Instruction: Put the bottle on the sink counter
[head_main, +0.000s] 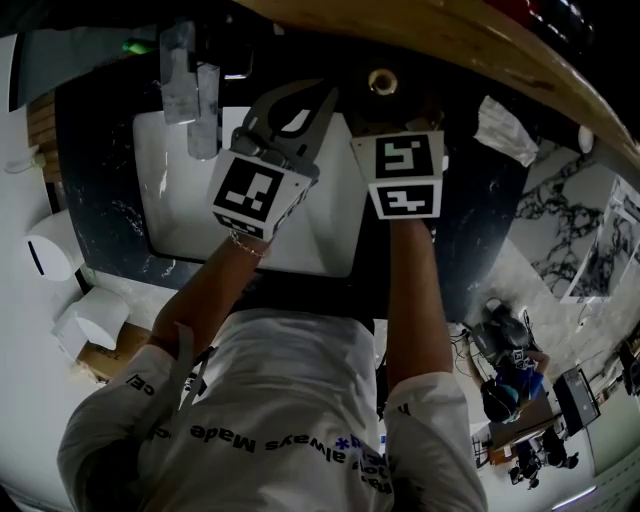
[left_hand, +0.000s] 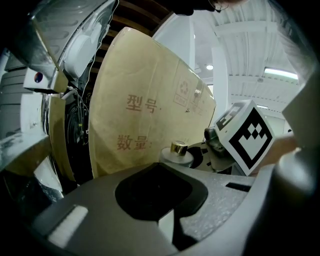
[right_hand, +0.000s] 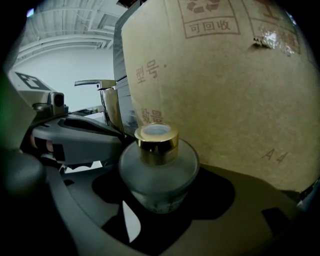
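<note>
A small frosted-glass bottle (right_hand: 157, 172) with a gold cap sits between the jaws of my right gripper (right_hand: 160, 167), which is shut on its round body. From the head view only its gold cap (head_main: 381, 80) shows, beyond the right gripper (head_main: 385, 97), over the dark counter (head_main: 470, 220) behind the white sink (head_main: 180, 200). Whether the bottle rests on the counter is hidden. My left gripper (head_main: 315, 92) hangs over the sink's back edge, its jaws closed with nothing in them. In the left gripper view (left_hand: 162, 166) the bottle (left_hand: 178, 150) stands just past its tips.
A big cardboard box (right_hand: 225, 100) rises close behind the bottle and also fills the left gripper view (left_hand: 145, 115). A chrome faucet (right_hand: 102, 100) stands to the left. A clear plastic holder (head_main: 185, 80) and crumpled white paper (head_main: 505, 130) lie on the counter.
</note>
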